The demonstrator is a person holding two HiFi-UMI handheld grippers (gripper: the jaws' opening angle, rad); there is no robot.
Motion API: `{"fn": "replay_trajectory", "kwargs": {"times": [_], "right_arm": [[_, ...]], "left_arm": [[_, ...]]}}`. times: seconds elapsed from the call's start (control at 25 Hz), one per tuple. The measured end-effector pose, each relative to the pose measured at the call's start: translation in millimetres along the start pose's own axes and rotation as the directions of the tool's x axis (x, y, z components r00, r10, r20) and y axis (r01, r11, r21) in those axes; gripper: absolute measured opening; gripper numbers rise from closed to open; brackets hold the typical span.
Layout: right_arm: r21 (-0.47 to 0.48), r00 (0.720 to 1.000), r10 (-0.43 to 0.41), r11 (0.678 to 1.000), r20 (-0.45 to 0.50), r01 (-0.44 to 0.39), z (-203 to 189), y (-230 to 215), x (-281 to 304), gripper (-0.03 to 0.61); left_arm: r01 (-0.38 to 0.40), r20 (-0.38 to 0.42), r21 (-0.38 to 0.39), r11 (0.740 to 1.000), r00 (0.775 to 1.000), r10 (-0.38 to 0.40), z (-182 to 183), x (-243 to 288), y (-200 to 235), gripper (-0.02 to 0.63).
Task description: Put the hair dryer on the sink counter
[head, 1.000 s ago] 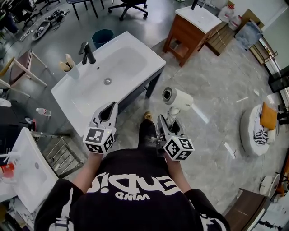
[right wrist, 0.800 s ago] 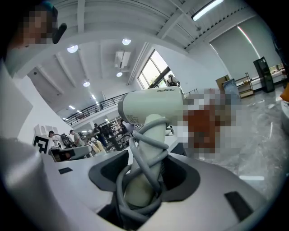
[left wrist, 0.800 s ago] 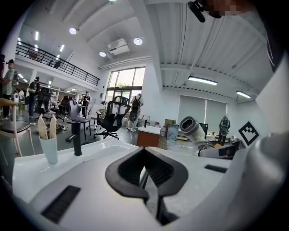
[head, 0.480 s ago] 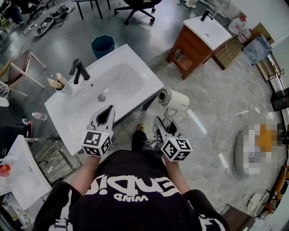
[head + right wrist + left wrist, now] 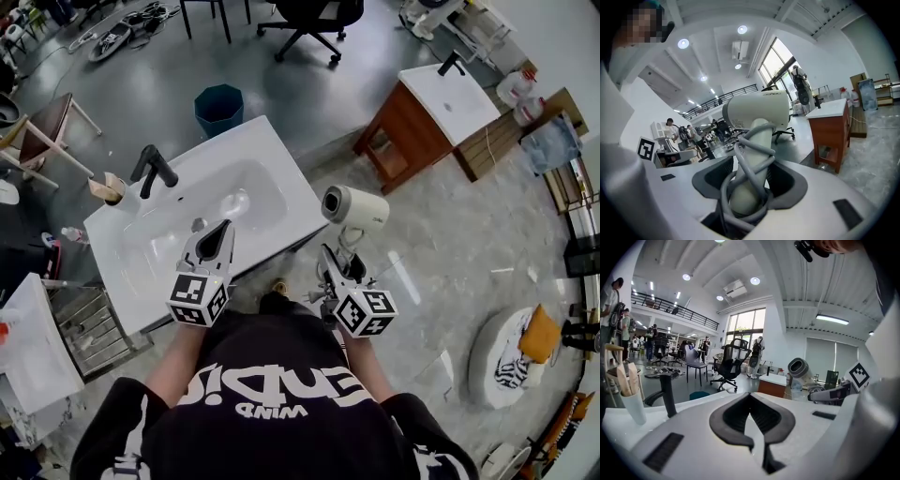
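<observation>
A grey floor (image 5: 441,244) fills most of the head view. On it stands the white sink counter (image 5: 291,202), set at a slant with its basin in the middle. The person (image 5: 281,412), in a black printed top, stands at its near edge. Farther off to the right is a wooden vanity (image 5: 412,131) with a white top. A black office chair (image 5: 309,19) stands at the top edge and a teal bin (image 5: 218,108) just behind the counter.

The hair dryer (image 5: 354,208) is up in the air, just off the counter's right corner and not on it. Its barrel lies level with the open end turned toward the counter. The right gripper (image 5: 345,265) is clamped on the dryer's handle, which has a grey cord (image 5: 745,159) wound round it. The left gripper (image 5: 220,230) hangs over the counter's near part, its jaws together with nothing in them.

A black faucet (image 5: 153,169) rises at the counter's back, and a cup (image 5: 111,187) stands just beside it.
</observation>
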State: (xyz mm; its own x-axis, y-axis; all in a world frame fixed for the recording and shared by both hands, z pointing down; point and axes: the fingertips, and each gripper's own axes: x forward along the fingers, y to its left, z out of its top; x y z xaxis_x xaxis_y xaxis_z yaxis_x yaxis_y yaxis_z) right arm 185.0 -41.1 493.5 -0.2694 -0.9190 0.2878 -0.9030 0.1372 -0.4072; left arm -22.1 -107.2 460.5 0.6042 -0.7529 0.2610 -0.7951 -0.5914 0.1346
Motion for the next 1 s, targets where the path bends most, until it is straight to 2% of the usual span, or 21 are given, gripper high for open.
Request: {"fn": "replay_trajectory", "kwargs": {"times": [0.4, 1.0], "right_arm": [[-0.03, 0.995, 0.086, 0.996, -0.052, -0.088, 16.3, -4.0, 49.3, 0.236], [-0.041, 0.99, 0.079, 0.996, -0.116, -0.084, 8.9, -1.5, 103.4, 0.236]], "left_arm": [[-0.057, -0.012, 0.003, 0.998, 0.998, 0.057, 13.6, 26.3, 15.1, 0.008], [-0.017, -0.012, 0.017, 1.0, 1.0, 0.017, 22.0, 58.0, 44.0, 0.008]]}}
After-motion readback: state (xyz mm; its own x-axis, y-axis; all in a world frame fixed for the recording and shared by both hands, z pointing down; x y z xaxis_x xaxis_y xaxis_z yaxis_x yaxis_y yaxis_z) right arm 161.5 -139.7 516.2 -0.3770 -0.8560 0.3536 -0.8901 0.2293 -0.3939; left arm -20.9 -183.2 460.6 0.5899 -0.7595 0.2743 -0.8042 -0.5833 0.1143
